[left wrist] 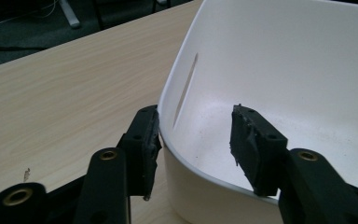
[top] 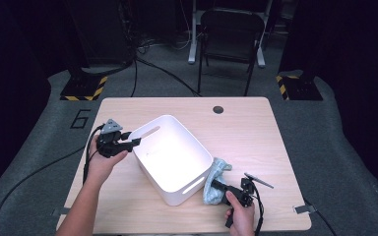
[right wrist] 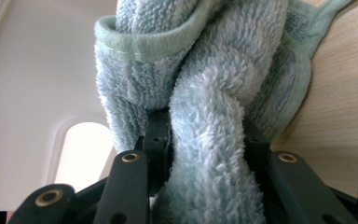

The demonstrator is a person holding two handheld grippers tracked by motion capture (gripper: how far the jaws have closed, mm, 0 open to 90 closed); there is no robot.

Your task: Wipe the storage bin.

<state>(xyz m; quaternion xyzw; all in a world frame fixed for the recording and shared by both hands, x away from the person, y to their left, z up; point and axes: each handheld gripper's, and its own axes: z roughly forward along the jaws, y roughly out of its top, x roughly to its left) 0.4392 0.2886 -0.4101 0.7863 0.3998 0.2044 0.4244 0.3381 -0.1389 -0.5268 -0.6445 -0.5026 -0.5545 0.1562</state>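
Two grippers busy: right gripper (right wrist: 207, 154) has its jaws clamped on the light blue towel (right wrist: 214, 93), while left gripper (left wrist: 193, 144) jaws straddle the white bin (left wrist: 279, 60) rim, gaping. No readable labels anywhere.

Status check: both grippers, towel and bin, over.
Left gripper open, jaws straddling the white bin rim. Right gripper shut on the light blue towel, beside the bin. Nothing in the way.
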